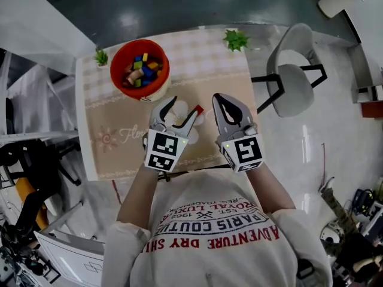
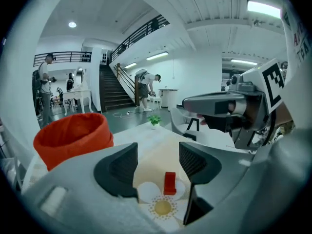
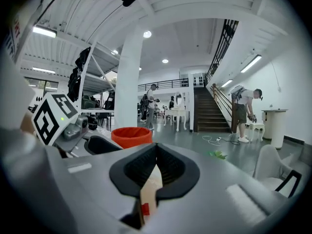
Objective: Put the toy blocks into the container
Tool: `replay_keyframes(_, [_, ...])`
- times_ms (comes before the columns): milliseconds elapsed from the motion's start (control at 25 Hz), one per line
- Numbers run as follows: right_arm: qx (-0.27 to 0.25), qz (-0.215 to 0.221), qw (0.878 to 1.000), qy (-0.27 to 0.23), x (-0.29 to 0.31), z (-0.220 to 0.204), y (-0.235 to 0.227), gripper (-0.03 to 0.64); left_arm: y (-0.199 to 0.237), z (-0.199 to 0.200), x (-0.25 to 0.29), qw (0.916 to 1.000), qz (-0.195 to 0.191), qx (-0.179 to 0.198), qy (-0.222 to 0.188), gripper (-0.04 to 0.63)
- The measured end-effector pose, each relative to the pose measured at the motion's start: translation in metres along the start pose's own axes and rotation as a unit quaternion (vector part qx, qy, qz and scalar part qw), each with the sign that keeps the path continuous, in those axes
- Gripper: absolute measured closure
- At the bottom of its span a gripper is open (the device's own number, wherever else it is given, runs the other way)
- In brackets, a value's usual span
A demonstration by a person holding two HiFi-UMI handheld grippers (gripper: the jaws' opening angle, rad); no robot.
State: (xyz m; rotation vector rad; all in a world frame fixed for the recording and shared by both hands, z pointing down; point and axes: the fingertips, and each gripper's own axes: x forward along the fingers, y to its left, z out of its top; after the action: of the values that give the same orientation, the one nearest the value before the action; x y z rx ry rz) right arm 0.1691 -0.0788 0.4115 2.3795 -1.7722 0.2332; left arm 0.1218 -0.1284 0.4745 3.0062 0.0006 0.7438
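While the head view looks straight down into the orange container (image 1: 140, 69) and shows a jumble of coloured blocks (image 1: 142, 70) inside, both gripper views only catch its outer wall, so no contents there. One loose red block (image 1: 198, 109) sits on the table (image 1: 197, 58), right of the container and nearer the person.

The left gripper view settles the rest. The left gripper (image 1: 184, 105) has its jaws wide apart, with that block standing between them on a flower print (image 2: 162, 206), pads not touching it. The right gripper (image 1: 220, 100), further right of the container, has its jaws pressed together on nothing.

Count: two grippers, one container, one loose block, one chair (image 1: 293, 70) and two greens, a small plant (image 1: 101, 57) just left of the container and another plant (image 1: 236, 39) well right of it. The blocks inside are too jumbled to count.
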Motion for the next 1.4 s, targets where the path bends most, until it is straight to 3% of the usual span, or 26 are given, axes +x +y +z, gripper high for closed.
replay_keyframes(400, [0.012, 0.024, 0.999, 0.031, -0.008, -0.042, -0.020, 0.615, -0.037, -0.101, 0.044, 0.9934, -0.042, -0.020, 0.105, 0.324])
replay_keyframes(840, [0.015, 0.046, 0.997, 0.059, -0.005, -0.076, -0.031, 0.615, -0.035, -0.153, 0.074, 0.9849, -0.052, -0.013, 0.164, 0.361])
replay_keyframes(1040, [0.013, 0.050, 0.997, 0.063, -0.002, -0.078, -0.032, 0.615, -0.033, -0.158, 0.075, 0.9845, -0.045, -0.011, 0.169, 0.434])
replay_keyframes(1400, [0.003, 0.051, 0.997, 0.054, 0.004, -0.064, -0.027, 0.615, -0.032, -0.139, 0.066, 0.9872, -0.049, 0.005, 0.151, 0.437])
